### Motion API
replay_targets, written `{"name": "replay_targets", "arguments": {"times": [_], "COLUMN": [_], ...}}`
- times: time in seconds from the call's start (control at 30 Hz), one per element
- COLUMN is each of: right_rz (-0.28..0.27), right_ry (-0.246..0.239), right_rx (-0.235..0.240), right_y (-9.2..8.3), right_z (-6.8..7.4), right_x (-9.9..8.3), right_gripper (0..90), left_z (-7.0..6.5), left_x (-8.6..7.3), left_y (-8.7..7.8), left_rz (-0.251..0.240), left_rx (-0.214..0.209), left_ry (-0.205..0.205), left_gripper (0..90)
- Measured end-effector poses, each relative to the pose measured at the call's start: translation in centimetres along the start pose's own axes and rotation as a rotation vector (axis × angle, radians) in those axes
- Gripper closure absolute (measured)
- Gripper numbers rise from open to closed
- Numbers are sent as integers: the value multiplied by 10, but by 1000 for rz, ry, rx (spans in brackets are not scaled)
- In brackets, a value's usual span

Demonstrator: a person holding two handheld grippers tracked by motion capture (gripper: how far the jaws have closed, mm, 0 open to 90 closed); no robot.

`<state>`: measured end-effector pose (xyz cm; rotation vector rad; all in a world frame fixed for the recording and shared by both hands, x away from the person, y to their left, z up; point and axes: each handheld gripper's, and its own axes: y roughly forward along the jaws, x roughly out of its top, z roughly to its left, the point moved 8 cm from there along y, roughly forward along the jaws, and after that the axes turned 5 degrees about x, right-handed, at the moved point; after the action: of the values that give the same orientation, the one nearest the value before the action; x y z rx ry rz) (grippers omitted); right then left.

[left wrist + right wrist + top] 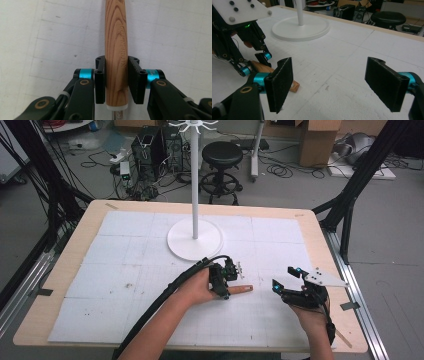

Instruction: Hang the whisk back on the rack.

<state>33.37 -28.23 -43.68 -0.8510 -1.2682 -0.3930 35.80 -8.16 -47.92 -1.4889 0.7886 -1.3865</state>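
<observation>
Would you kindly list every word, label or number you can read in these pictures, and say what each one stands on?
"KITCHEN TOOL": stamped along the wooden handle, between the pads of the left gripper; the last letters are faint, so that word is uncertain.
Small marks on the gripper's turquoise sleeve: too small to read.
No other text is legible.

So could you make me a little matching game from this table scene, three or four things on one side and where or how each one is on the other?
Things:
1. left gripper
2. right gripper
3. wooden handle
4. white stand

States:
A. jaws wide apart, nothing between them
B. upright on a round base, toward the far side of the table
C. lying flat on the white mat
D. shut on something wooden

Pairs: 1-D, 2-A, 3-C, 4-B
</observation>
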Motion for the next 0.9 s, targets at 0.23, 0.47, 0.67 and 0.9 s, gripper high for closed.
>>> {"name": "replay_targets", "arguments": {"times": [0.23,0.47,0.67,0.9], "right_rz": [1,3,4,9], "right_ry": [3,-3,-4,-13], "right_rx": [2,4,7,14], "right_y": [0,2,4,6], "right_z": [0,1,2,5], "right_x": [0,0,1,3], "right_gripper": [217,217,217,217], "left_z": [5,17,29,37], "left_x": [2,-7,-16,-24], "left_y": [-28,-74,-118,-155], "left_rz": [-118,-254,-406,-491], "left_rx": [0,16,9,31], "left_ry": [-21,-63,-119,-124], "left_gripper": [708,708,708,708]}}
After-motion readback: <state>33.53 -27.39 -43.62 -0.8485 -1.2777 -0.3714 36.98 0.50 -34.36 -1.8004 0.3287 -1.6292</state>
